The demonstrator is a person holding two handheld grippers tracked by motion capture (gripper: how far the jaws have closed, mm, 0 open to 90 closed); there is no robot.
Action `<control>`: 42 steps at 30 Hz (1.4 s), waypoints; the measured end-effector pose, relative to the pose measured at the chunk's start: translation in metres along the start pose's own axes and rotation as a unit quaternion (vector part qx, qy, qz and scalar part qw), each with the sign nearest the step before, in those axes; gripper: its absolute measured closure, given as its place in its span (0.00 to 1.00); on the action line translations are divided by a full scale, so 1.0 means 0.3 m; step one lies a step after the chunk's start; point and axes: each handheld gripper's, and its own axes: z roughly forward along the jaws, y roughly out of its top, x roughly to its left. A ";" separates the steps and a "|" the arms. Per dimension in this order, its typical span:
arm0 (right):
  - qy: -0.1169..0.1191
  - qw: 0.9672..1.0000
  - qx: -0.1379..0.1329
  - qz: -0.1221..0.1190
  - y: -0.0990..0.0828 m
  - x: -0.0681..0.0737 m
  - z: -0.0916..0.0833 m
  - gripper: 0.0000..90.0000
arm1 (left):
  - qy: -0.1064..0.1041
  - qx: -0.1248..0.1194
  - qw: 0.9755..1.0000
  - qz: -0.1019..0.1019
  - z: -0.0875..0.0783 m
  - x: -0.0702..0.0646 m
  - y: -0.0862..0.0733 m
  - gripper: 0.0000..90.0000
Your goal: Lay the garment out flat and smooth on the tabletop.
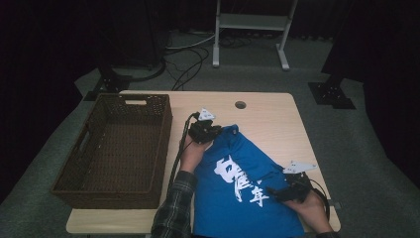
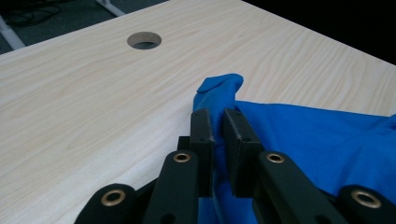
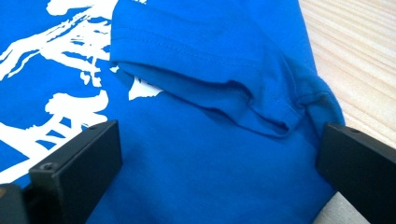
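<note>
Shirt (image 1: 247,193) prob halfway folded imo: my left gripper (image 2: 217,135) clamped on its corner, right gripper (image 3: 219,154) jaws wide apart over the sleeve, basket (image 1: 116,148) w/ nothing in it yet.

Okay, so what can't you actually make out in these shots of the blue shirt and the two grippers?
- Blue shirt: its lower part is cut off by the bottom edge of the high view.
- White print: too small to read in the high view; cut by the frame edge in the right gripper view.
- Left gripper: the pinched fabric hides behind its jaws.
- Basket: near inner wall hidden by its rim.
</note>
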 end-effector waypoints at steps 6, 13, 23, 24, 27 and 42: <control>0.000 1.000 0.000 0.000 0.000 0.000 0.000 0.00 | 0.006 -0.003 1.000 -0.010 0.004 0.017 -0.005 0.92; 0.000 1.000 0.000 0.000 0.000 0.000 0.000 0.00 | 0.011 0.008 1.000 -0.006 0.016 0.031 0.010 0.92; 0.000 1.000 0.000 0.000 0.000 0.000 0.000 0.00 | 0.018 0.008 1.000 -0.021 0.033 0.067 0.003 0.92; 0.000 1.000 0.000 0.000 0.000 0.000 0.000 0.00 | 0.019 0.009 1.000 -0.023 0.035 0.072 0.000 0.92; 0.000 1.000 0.000 0.000 0.000 0.000 0.000 0.00 | 0.022 0.009 0.999 -0.029 0.041 0.084 -0.008 0.92; 0.000 1.000 0.000 0.000 0.000 0.000 0.000 0.00 | 0.038 0.009 0.998 -0.057 0.066 0.146 -0.049 0.92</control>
